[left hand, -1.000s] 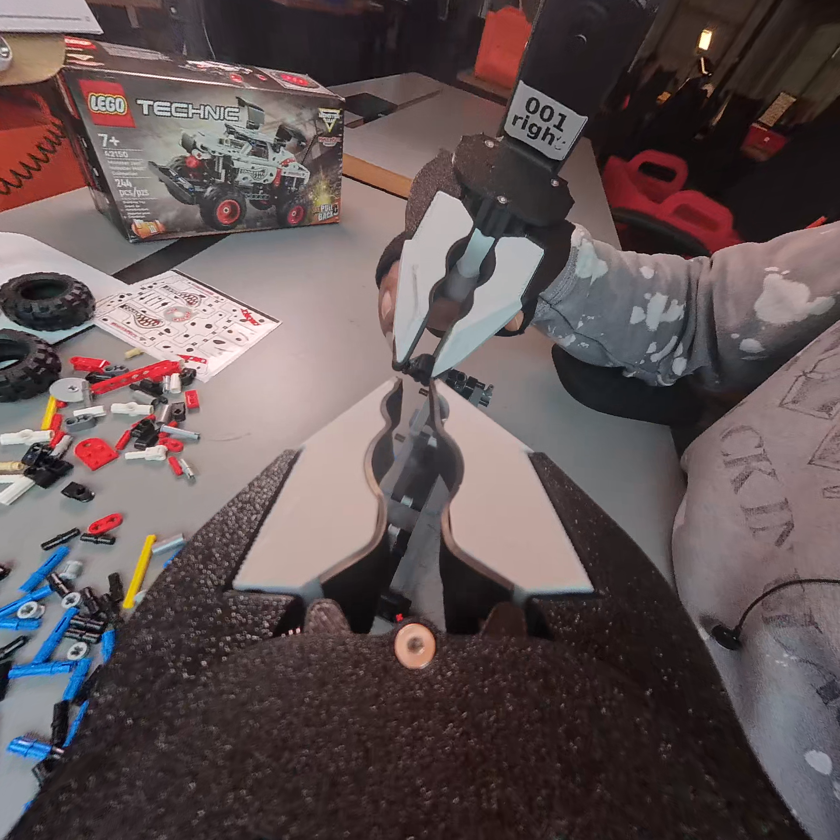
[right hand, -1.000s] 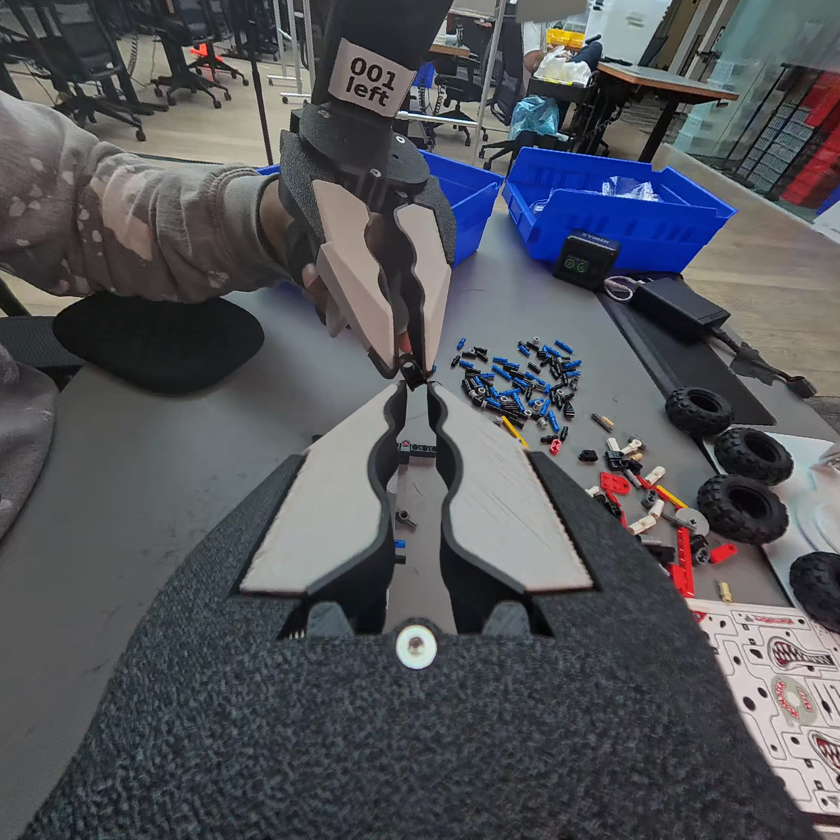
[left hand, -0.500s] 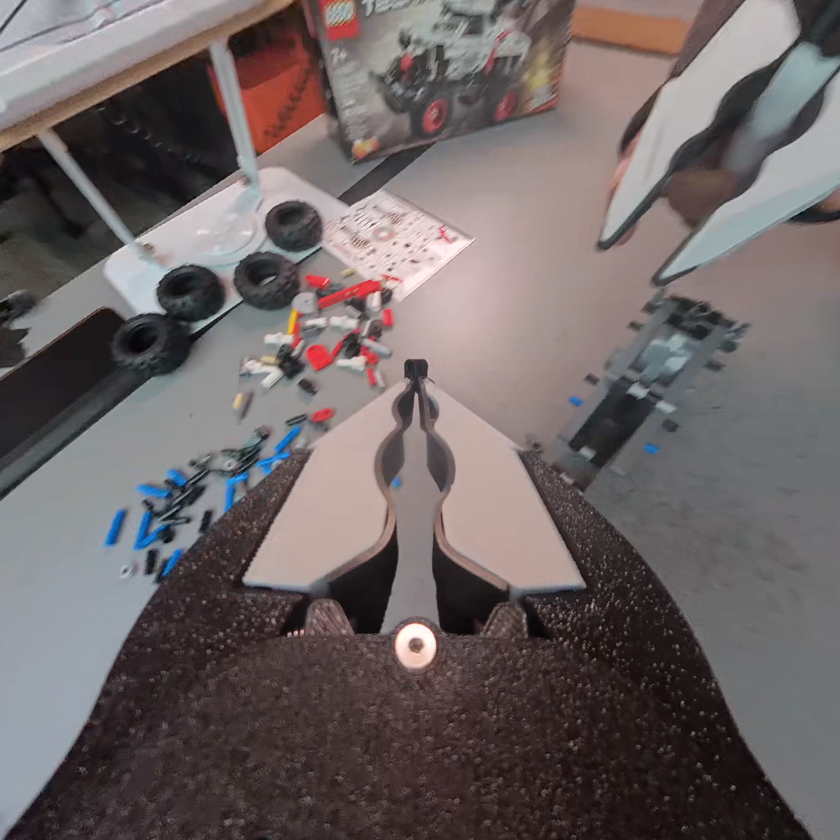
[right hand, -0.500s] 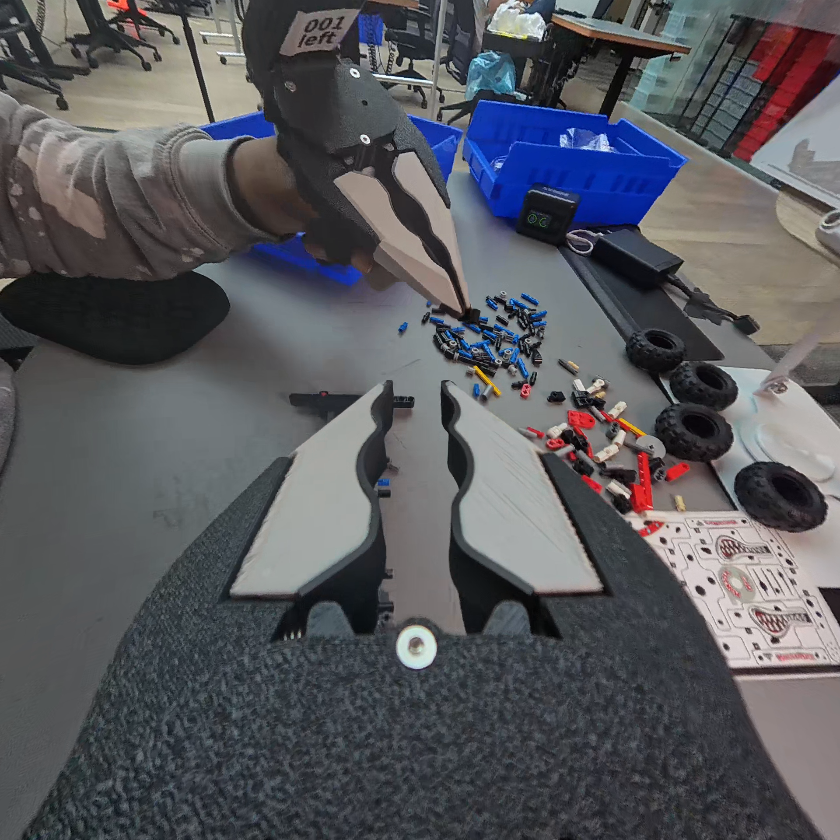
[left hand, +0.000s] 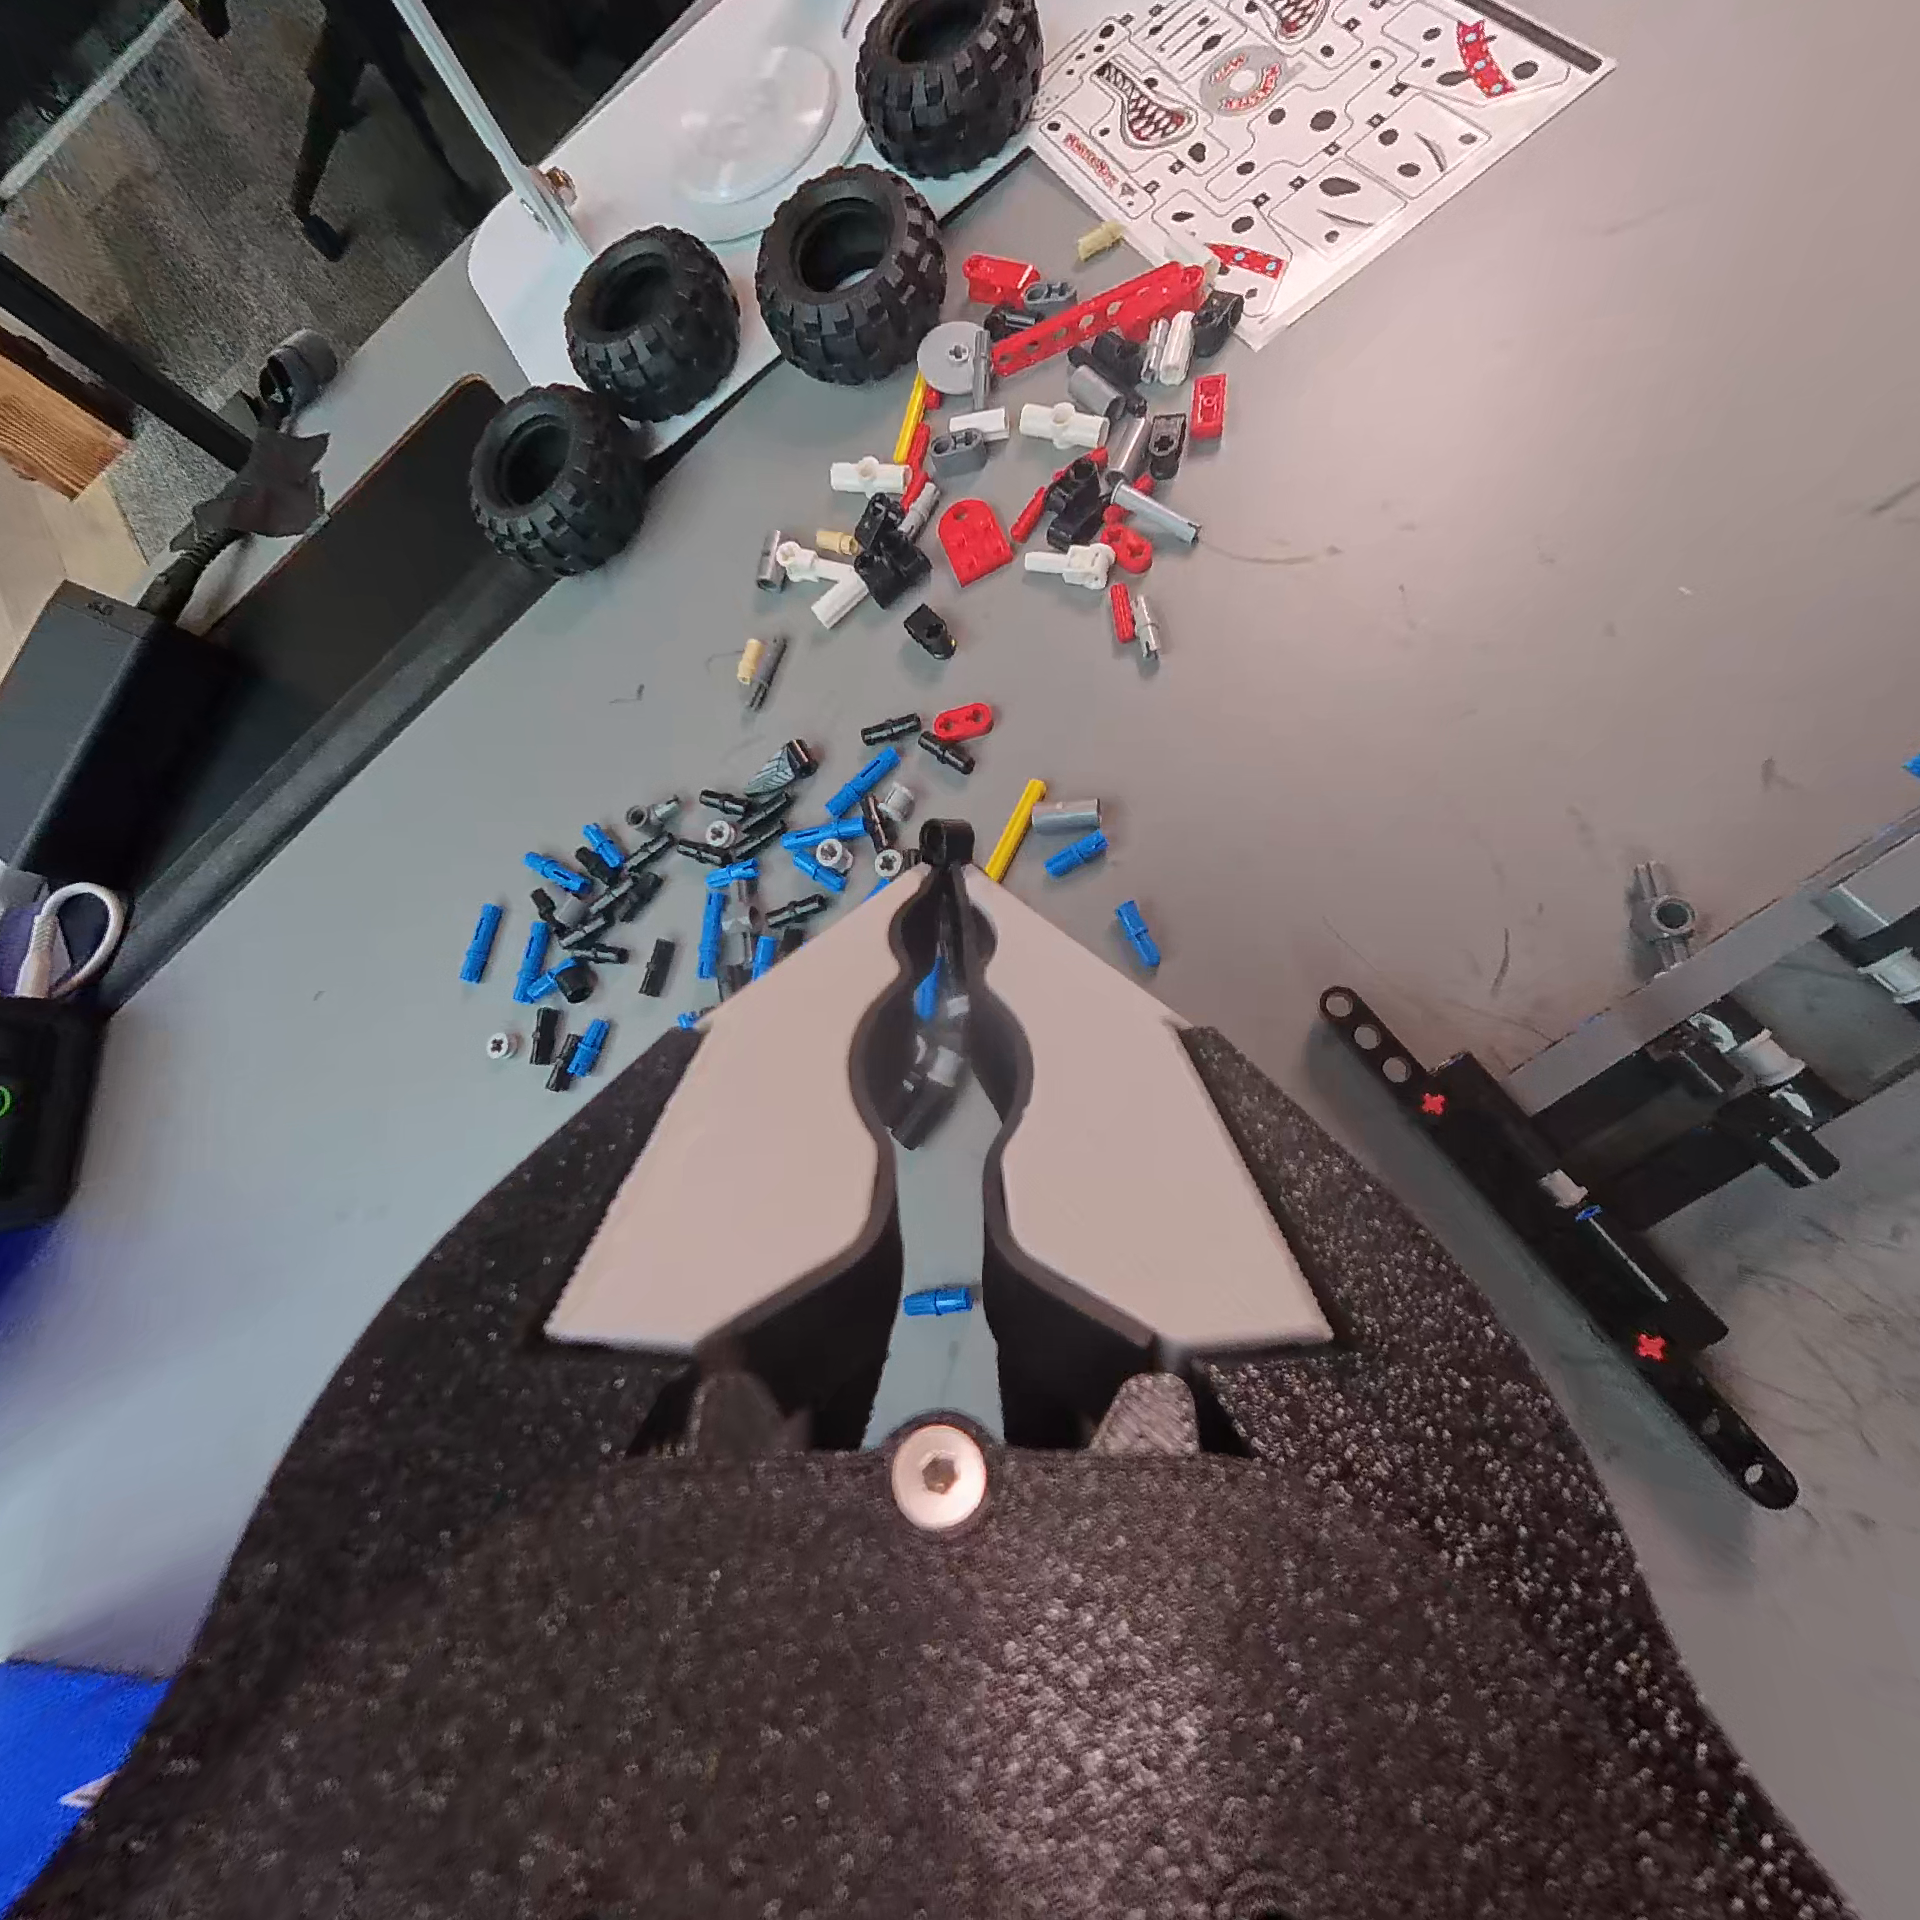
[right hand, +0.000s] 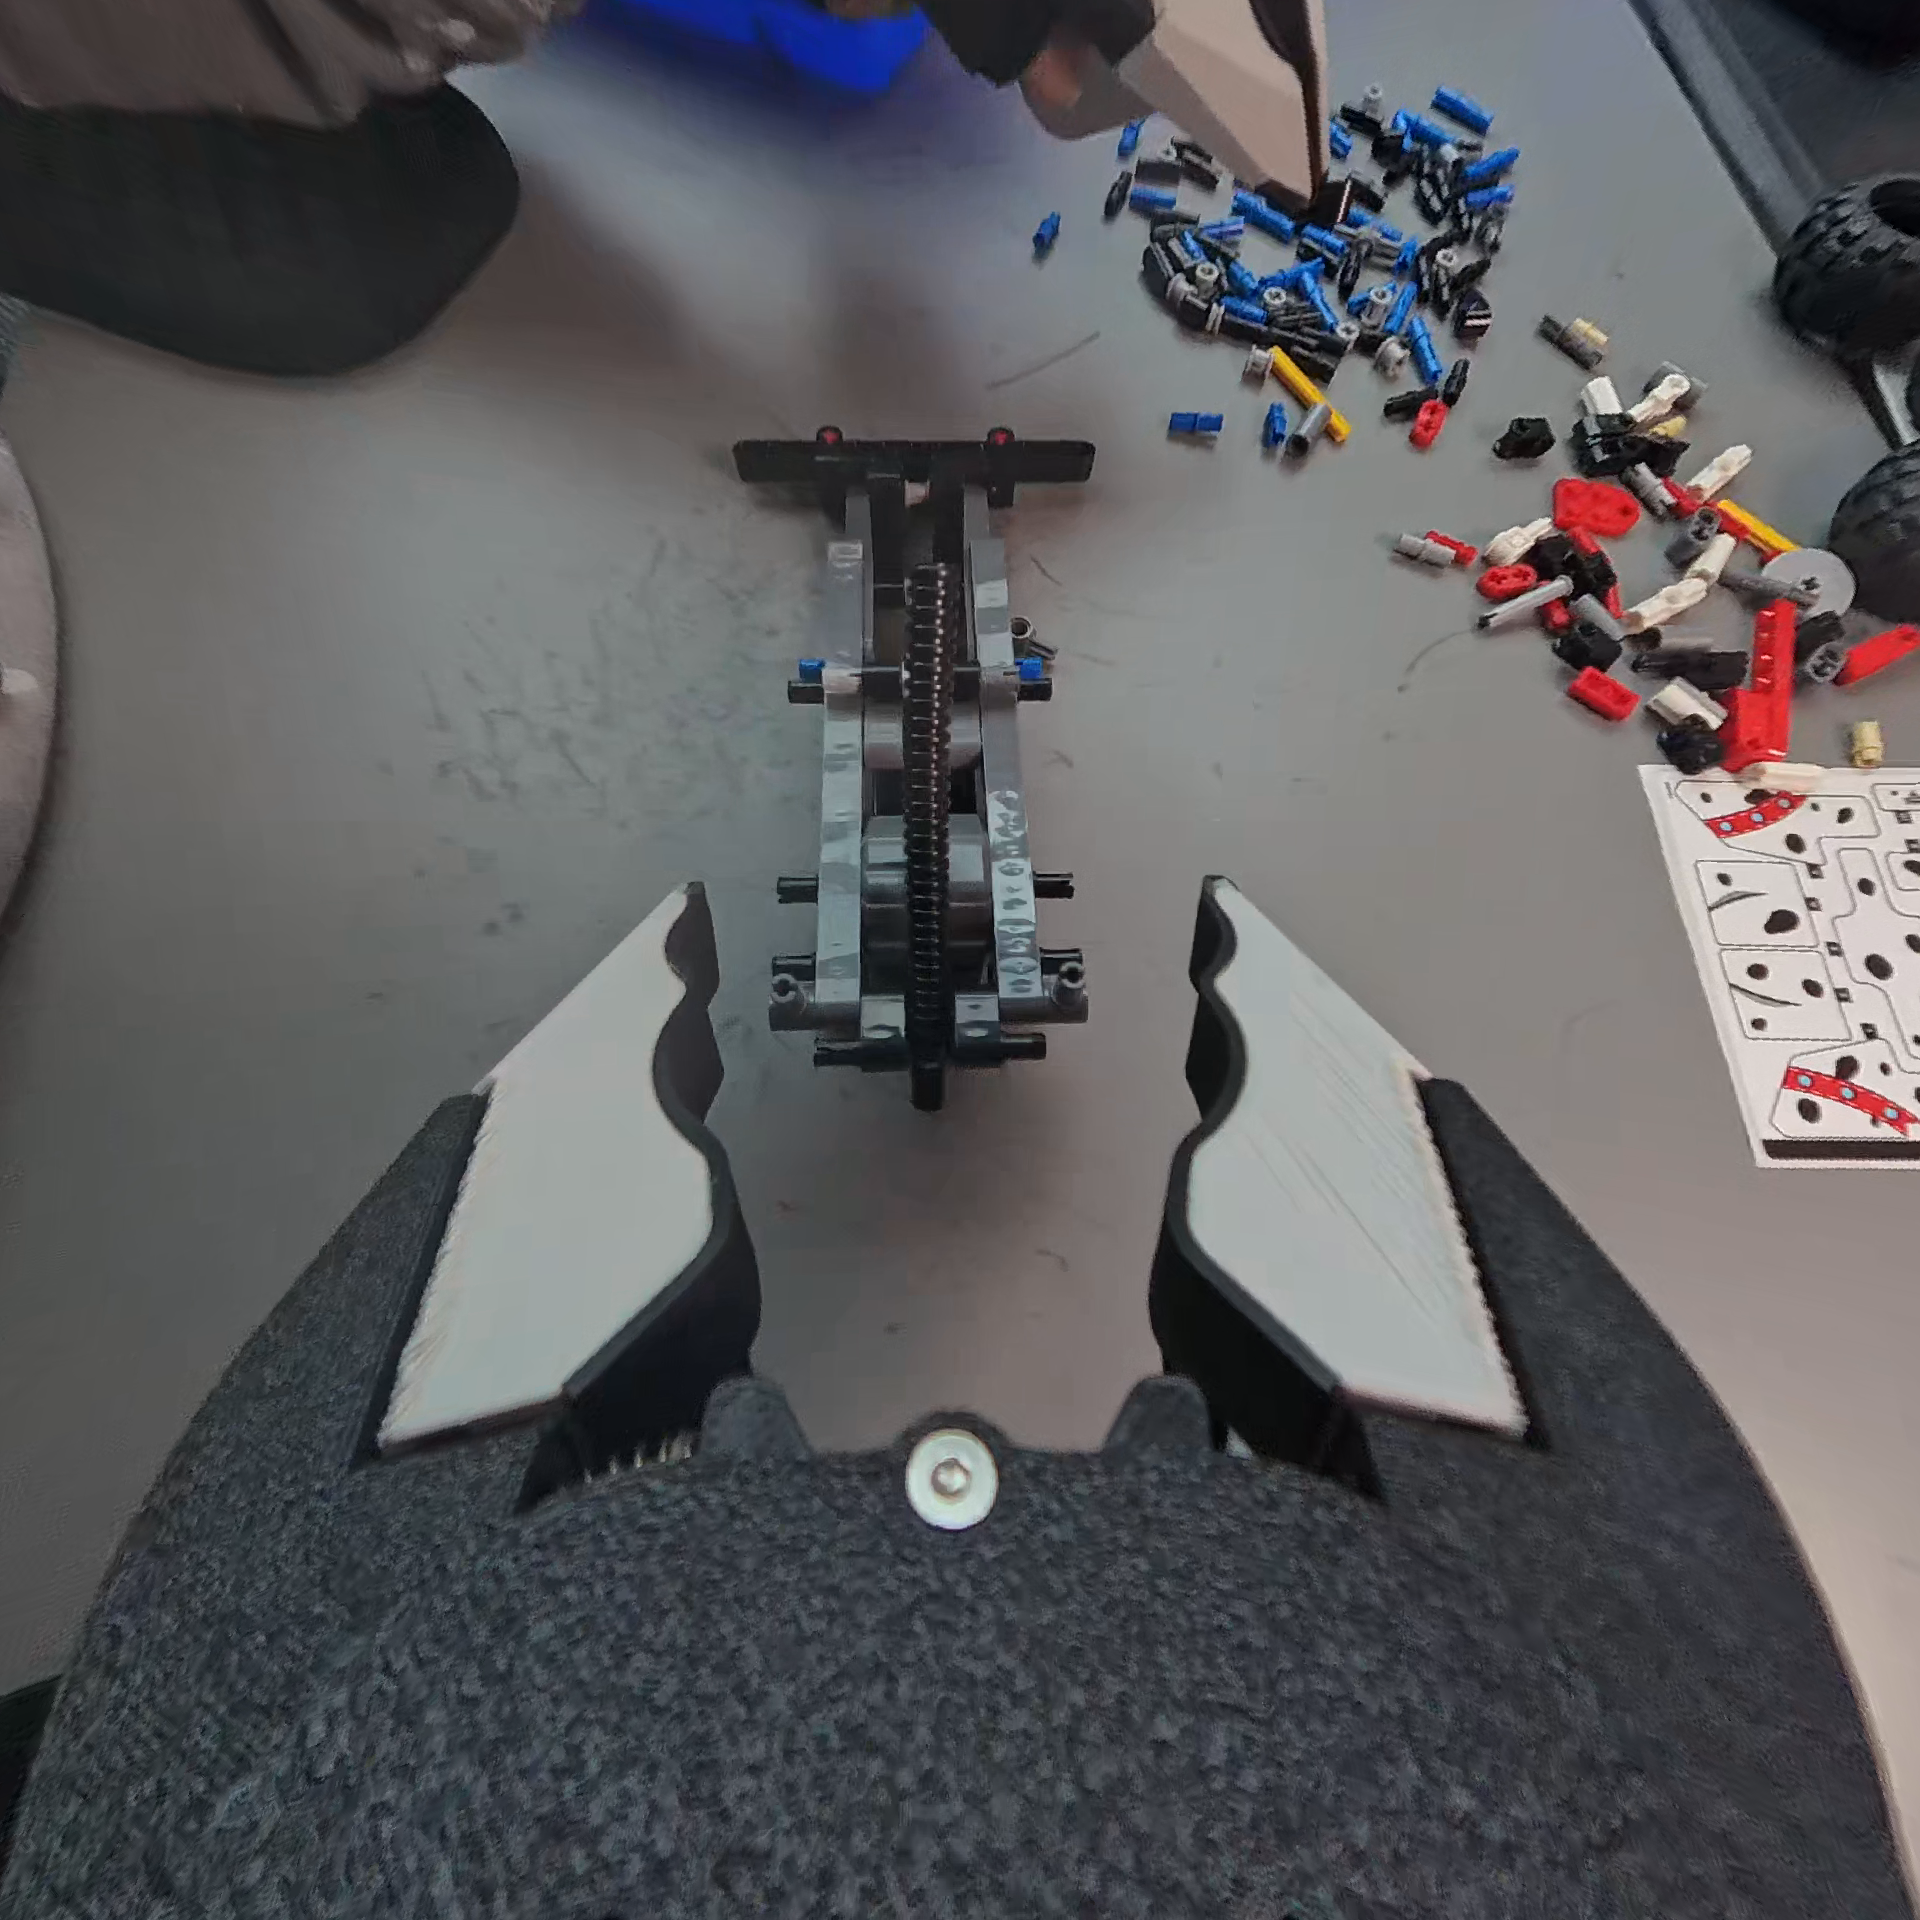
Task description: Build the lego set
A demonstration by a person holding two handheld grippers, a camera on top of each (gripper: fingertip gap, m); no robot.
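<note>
Left gripper (left hand: 943,864) closed on a small black peg (left hand: 945,837), held at the near edge of the pile of blue and black pegs (left hand: 717,883); seen from the right wrist view low over that same pile (right hand: 1340,249). Right gripper (right hand: 948,894) wide open, fingers apart on either side of the near end of the half-built frame (right hand: 925,790), not touching it.

Frame lying flat in the middle of the tabletop (right hand: 416,727), long axis pointing away from the right gripper, a black toothed strip along its centre and a black cross beam at the far end. Bare tabletop to the left of the frame, as far as a black pad (right hand: 239,229) at the far left; a narrower bare strip to its right, before the loose parts.

Four black tyres (left hand: 852,275) in the left wrist view, grouped at the far left: two on a white stand base, two partly off it. One sticker sheet (left hand: 1320,135) beyond the tyres, lying flat, its near corner just beside the mixed parts. One heap of red, white, grey and black parts (left hand: 1060,468) between tyres and sheet. Two yellow rods among the parts. One blue peg (left hand: 937,1301) lying alone beneath the left gripper's fingers. Dark mat and a black box along the tabletop's left edge; blue bin at the far edge in the right wrist view.
</note>
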